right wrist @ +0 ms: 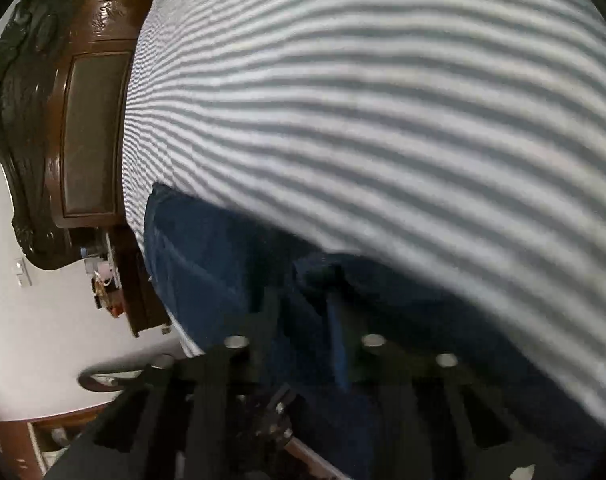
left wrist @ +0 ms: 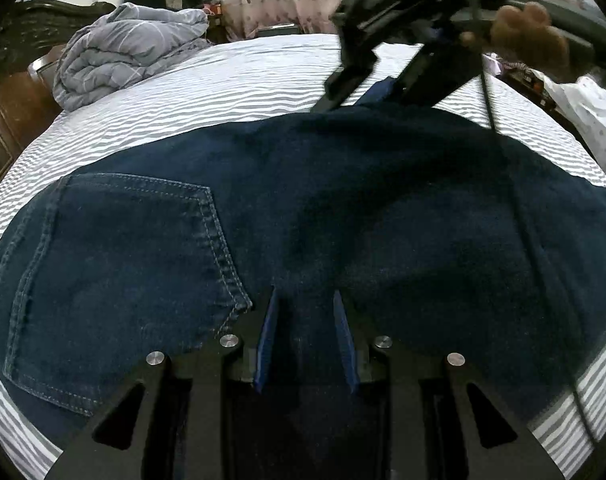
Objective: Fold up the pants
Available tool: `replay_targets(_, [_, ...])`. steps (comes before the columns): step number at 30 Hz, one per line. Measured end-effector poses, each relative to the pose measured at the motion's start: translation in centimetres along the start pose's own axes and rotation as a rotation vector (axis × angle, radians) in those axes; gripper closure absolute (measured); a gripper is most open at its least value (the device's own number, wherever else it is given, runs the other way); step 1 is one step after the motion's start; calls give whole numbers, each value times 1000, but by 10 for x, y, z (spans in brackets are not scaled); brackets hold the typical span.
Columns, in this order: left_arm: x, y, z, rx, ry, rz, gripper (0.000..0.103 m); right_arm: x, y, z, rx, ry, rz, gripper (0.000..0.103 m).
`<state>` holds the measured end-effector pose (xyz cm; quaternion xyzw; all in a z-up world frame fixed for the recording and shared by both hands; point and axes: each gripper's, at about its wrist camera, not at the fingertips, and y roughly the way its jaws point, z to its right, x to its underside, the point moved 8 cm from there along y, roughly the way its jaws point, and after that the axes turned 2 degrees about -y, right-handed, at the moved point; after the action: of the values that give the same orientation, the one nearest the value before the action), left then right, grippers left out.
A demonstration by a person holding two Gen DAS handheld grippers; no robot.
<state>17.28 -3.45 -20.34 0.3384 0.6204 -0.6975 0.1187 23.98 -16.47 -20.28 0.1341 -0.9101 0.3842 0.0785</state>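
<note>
Setting: a bed covered with a grey-and-white striped cotton sheet [left wrist: 231,80], seen from two cameras riding on hand-held tongs.
Pants: dark blue denim pants [left wrist: 343,200] lie spread flat across the near half of the bed, seat side up, with a stitched back pocket [left wrist: 135,264] at near left.
Left tongs [left wrist: 306,300]: they point down onto the near edge of the pants just right of the pocket; a strip of denim sits between the blue pads, which appear to pinch it, set narrow.
Right tongs [left wrist: 367,94]: a hand [left wrist: 519,28] holds them at the far right edge of the pants; in their own blurred view the blue pads [right wrist: 335,320] stand close with a raised ridge of denim between them, seemingly pinched.
Step in hand, my judgement: securing two corners of the pants before lifting them over for a fold.
Doing it well: grip through every layer, lift both sides evenly, and keep the edge taut so the heavy cloth does not sag or twist.
Materials: thick matte denim with pale raised seams; soft sheet with wavy stripes.
Other things: a crumpled grey quilted duvet [left wrist: 131,44] at far left, beside a glossy dark carved wooden headboard [right wrist: 83,128].
</note>
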Motion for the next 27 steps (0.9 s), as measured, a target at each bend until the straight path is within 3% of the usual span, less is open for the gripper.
replay_targets(4, [0, 0, -1, 4, -6, -2, 73, 18, -5, -2, -60, 21, -27, 90])
replay_targets(8, [0, 0, -1, 0, -3, 1, 73, 25, 1, 1, -43, 16, -28, 88])
replay_targets(14, [0, -1, -1, 2, -3, 9, 73, 14, -24, -12, 38, -67, 162, 94])
replay_targets(16, [1, -2, -1, 6, -5, 19, 73, 8, -45, -22, 29, -106, 249, 95])
replay_targets(21, [7, -6, -1, 11, -2, 31, 73, -30, -86, -12, -39, -51, 422, 102])
replay_targets(24, [6, -6, -2, 23, -5, 26, 73, -50, -85, 4, 35, -28, 429, 99])
replay_targets(26, [6, -7, -3, 24, -1, 30, 73, -49, -86, 1, 118, -69, 456, 98])
replay_targets(27, [7, -7, -3, 20, 4, 33, 73, -43, -84, -6, 108, -90, 444, 98])
